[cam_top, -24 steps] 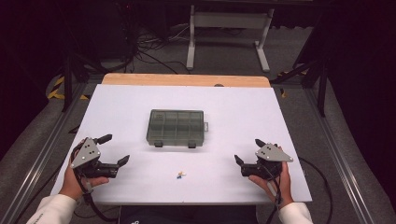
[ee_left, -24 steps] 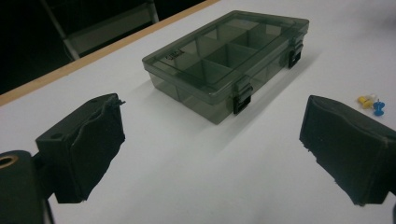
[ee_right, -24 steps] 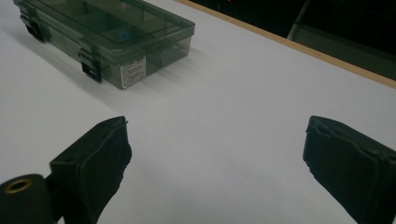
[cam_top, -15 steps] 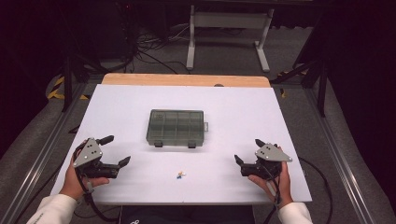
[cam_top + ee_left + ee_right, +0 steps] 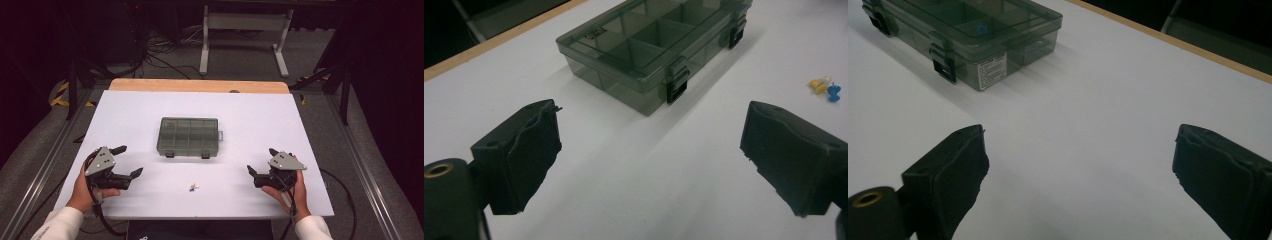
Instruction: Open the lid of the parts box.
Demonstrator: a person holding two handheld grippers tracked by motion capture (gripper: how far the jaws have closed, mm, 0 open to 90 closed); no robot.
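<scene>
Our claws: left claw point(image 5: 128, 161) and right claw point(image 5: 260, 162) wide open, empty
Ahead, between them: latched compartment box point(image 5: 189, 136), pushpins point(image 5: 193, 187) awaiting sorting

A smoky-grey translucent compartment box point(image 5: 190, 136) lies flat mid-table, lid shut, 2 dark latches on its near side. Just beside each other near the front edge lie a yellow pushpin point(image 5: 818, 85) and a blue pushpin point(image 5: 834, 92).

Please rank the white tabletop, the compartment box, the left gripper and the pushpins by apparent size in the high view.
1. white tabletop
2. compartment box
3. left gripper, nearer the camera, so its margin under the box is unsure
4. pushpins, by far the smallest
</scene>
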